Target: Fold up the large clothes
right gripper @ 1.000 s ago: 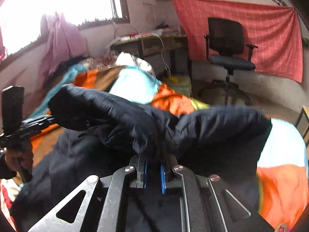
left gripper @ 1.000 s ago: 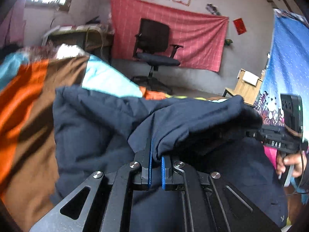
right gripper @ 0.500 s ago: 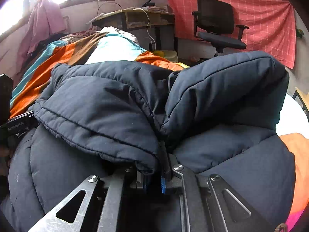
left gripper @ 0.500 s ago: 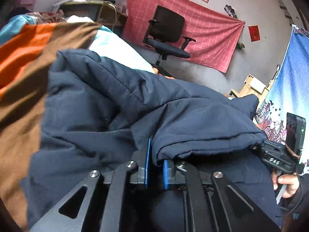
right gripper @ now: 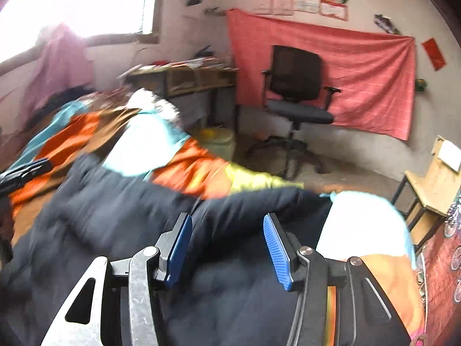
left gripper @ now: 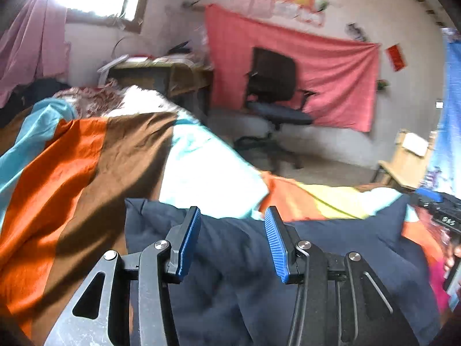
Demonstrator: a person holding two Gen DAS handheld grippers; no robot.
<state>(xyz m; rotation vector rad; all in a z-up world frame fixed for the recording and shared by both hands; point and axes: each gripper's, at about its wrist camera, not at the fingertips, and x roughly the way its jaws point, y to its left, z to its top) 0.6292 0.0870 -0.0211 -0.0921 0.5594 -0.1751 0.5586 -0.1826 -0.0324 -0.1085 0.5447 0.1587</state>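
Note:
A dark navy padded jacket (left gripper: 331, 248) lies folded on the striped bedspread (left gripper: 86, 173). My left gripper (left gripper: 232, 242) is open and empty, its blue pads spread just above the jacket's near part. The jacket also shows in the right wrist view (right gripper: 121, 210), blurred. My right gripper (right gripper: 224, 245) is open and empty above the jacket. The right gripper shows at the far right edge of the left wrist view (left gripper: 440, 204). The left gripper shows at the left edge of the right wrist view (right gripper: 23, 173).
The bed's far edge drops to the floor. A black office chair (left gripper: 273, 95) stands before a red wall cloth (left gripper: 331, 66). A cluttered desk (left gripper: 161, 72) stands by the window. A small wooden chair (right gripper: 432, 181) is at the right. A yellow-lidded bucket (right gripper: 216, 141) stands by the bed.
Both grippers have opened and let go of the jacket's folded edge. The jacket has dropped flat onto the bed, and both grippers have lifted and tilted up.

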